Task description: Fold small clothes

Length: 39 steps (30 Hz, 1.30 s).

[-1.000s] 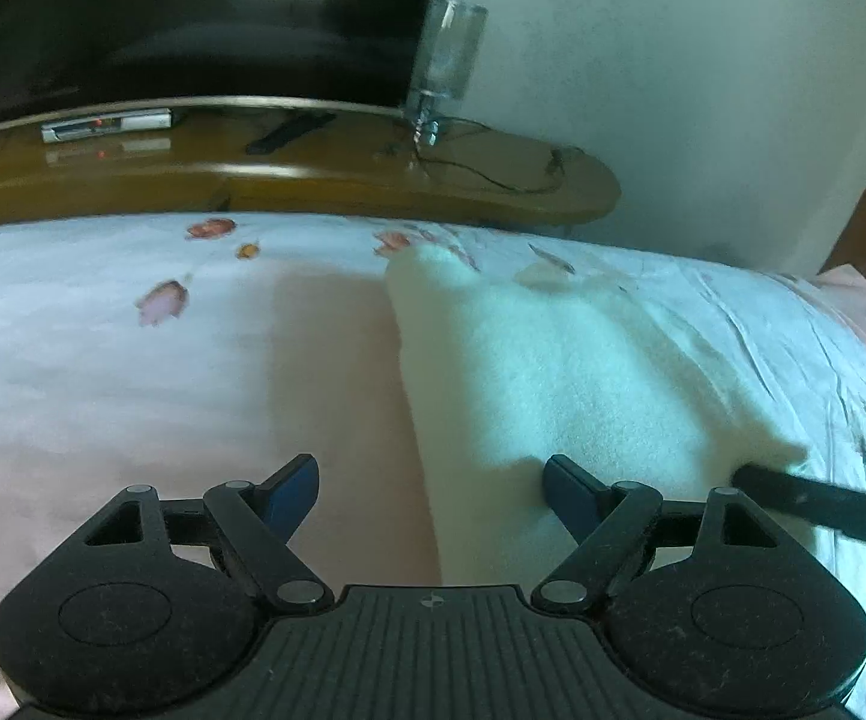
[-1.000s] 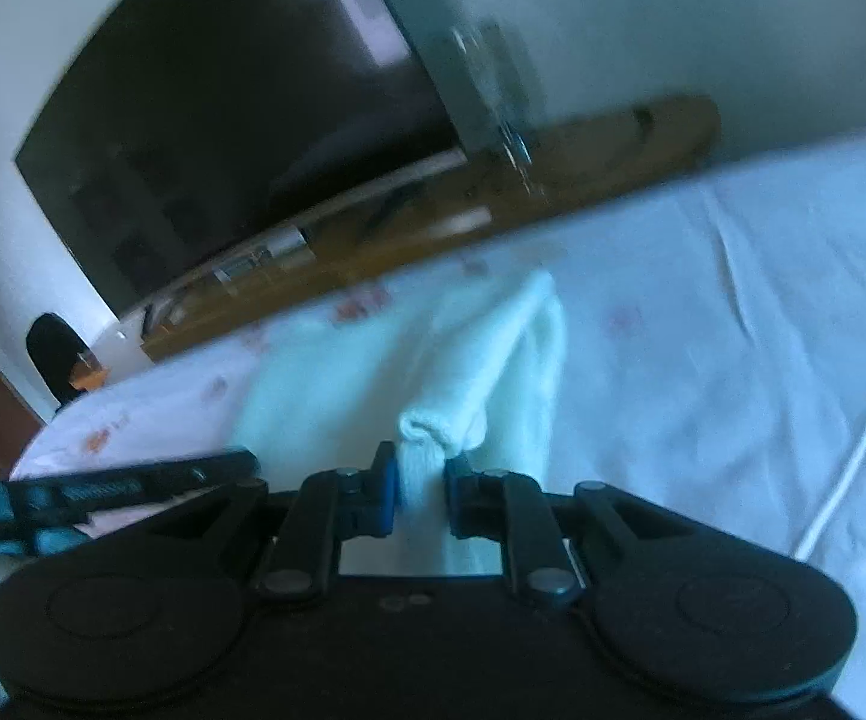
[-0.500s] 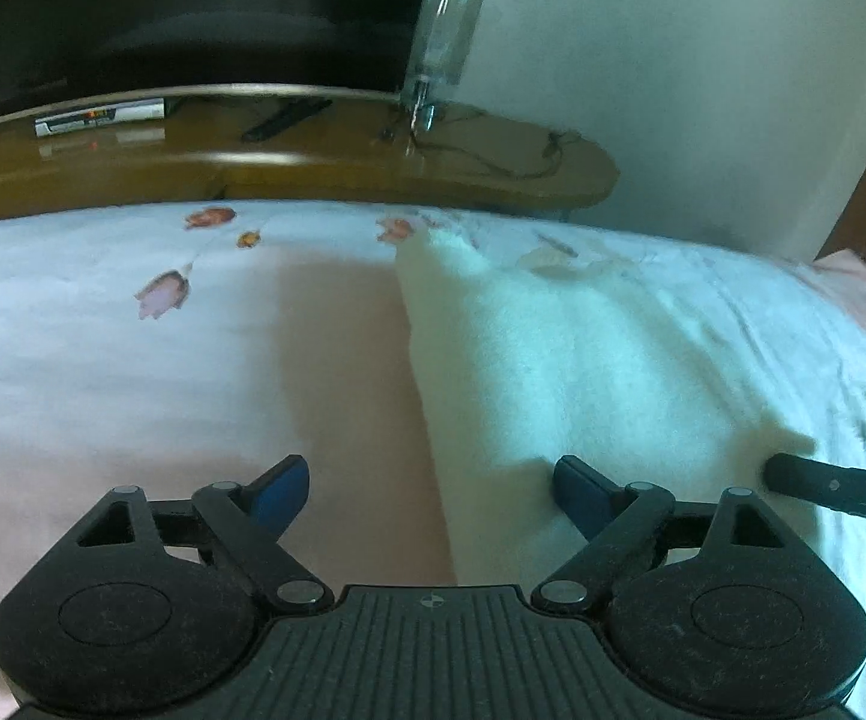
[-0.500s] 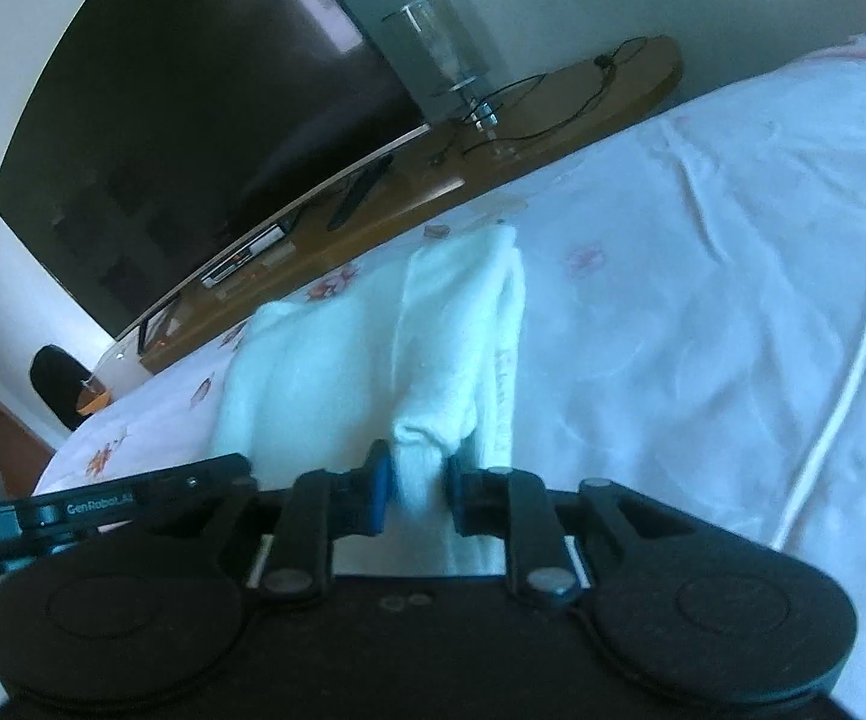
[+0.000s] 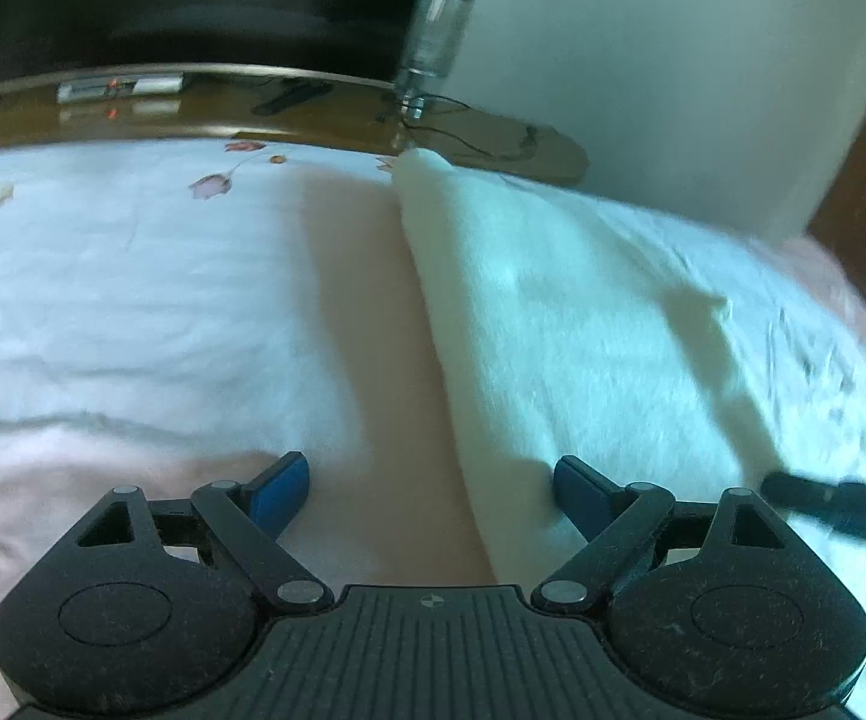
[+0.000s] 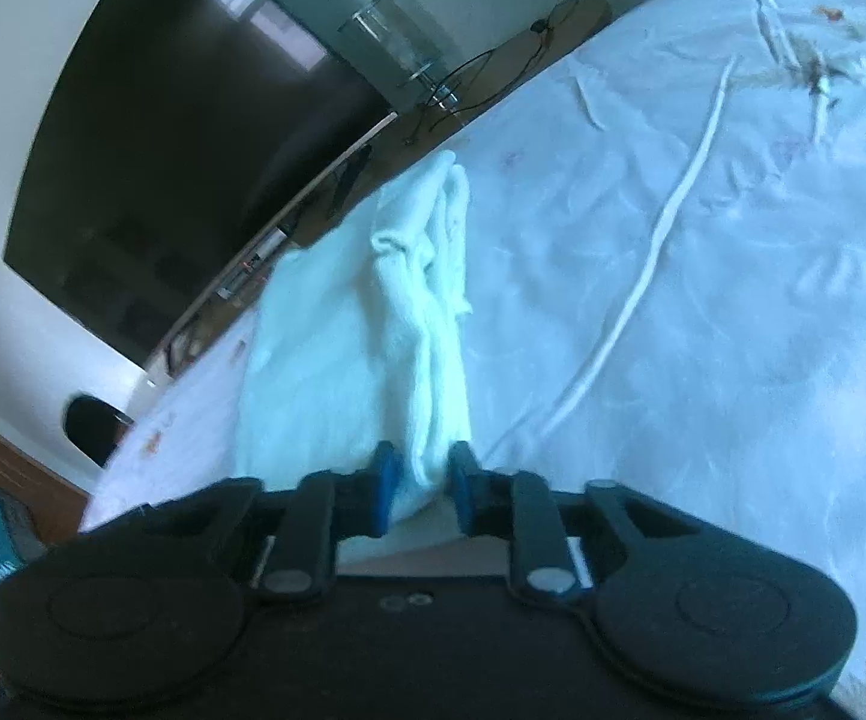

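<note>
A small white fleecy garment point(image 5: 559, 330) lies lengthwise on the bed. Its left long edge runs between my left gripper's fingers. My left gripper point(image 5: 429, 483) is open and empty, low over the near end of the garment. In the right wrist view the same garment point(image 6: 336, 330) lies flat, with a bunched ridge point(image 6: 433, 300) along its right side. My right gripper point(image 6: 420, 483) has its jaws slightly parted around the near end of that ridge. Part of the right gripper point(image 5: 841, 501) shows at the right edge of the left wrist view.
The bed has a white sheet with flower prints point(image 5: 132, 300). A white cord point(image 6: 643, 276) lies on the sheet to the right of the garment. Beyond the bed stand a wooden shelf point(image 5: 252, 114), a large dark TV point(image 6: 192, 120) and a glass lamp point(image 5: 433, 42).
My right gripper has lowered the lifted garment edge to the bed and its jaws have parted a little around the fabric. My left gripper has stayed open and drifted slightly back.
</note>
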{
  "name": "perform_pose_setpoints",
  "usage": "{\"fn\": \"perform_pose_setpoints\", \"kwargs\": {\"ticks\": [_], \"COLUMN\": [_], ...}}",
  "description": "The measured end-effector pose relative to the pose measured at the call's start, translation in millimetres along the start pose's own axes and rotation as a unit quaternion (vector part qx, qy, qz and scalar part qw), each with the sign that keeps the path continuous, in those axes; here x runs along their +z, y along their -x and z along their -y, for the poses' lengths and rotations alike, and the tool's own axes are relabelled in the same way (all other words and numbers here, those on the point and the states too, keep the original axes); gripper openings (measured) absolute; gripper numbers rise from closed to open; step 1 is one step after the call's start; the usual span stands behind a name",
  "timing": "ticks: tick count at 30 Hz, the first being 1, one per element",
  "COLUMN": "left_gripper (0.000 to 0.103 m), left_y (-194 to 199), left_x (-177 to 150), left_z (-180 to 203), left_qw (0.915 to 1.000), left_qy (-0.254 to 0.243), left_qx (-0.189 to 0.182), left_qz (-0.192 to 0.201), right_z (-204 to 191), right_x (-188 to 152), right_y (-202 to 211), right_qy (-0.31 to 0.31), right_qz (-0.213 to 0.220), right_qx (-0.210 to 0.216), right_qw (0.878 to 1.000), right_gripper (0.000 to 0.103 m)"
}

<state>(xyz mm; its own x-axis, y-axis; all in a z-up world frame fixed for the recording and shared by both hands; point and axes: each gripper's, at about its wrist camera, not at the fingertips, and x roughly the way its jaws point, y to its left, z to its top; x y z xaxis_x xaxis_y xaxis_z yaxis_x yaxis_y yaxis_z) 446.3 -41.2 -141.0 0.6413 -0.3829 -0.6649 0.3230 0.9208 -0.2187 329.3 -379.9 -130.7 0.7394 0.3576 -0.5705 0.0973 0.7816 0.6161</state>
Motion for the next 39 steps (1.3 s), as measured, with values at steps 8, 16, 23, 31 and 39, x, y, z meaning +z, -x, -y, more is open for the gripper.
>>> {"fn": "perform_pose_setpoints", "kwargs": {"ticks": [8,16,23,31,39], "left_gripper": [0.088,0.088,0.088,0.1,0.1], "left_y": [8,15,-49,-74,-106], "left_x": [-1,50,93,89,136], "left_z": [-2,-25,-14,-24,-21], "left_qw": [0.9973,0.9981,0.9987,0.9998,0.9988], "left_qy": [-0.069,0.012,0.029,0.015,0.005], "left_qx": [0.003,-0.004,-0.001,0.008,0.036], "left_qz": [-0.026,0.061,0.043,0.012,0.033], "right_z": [-17,-14,-59,-42,-67], "right_x": [-9,18,69,73,109], "right_y": [19,33,-32,-73,-98], "right_qy": [0.066,0.074,0.197,0.22,0.231], "right_qz": [-0.001,0.081,0.087,0.013,0.055], "right_qx": [-0.03,-0.02,-0.04,-0.097,-0.081], "right_qw": [0.997,0.994,0.976,0.971,0.968], "right_gripper": [0.009,0.029,0.006,0.002,0.019]}}
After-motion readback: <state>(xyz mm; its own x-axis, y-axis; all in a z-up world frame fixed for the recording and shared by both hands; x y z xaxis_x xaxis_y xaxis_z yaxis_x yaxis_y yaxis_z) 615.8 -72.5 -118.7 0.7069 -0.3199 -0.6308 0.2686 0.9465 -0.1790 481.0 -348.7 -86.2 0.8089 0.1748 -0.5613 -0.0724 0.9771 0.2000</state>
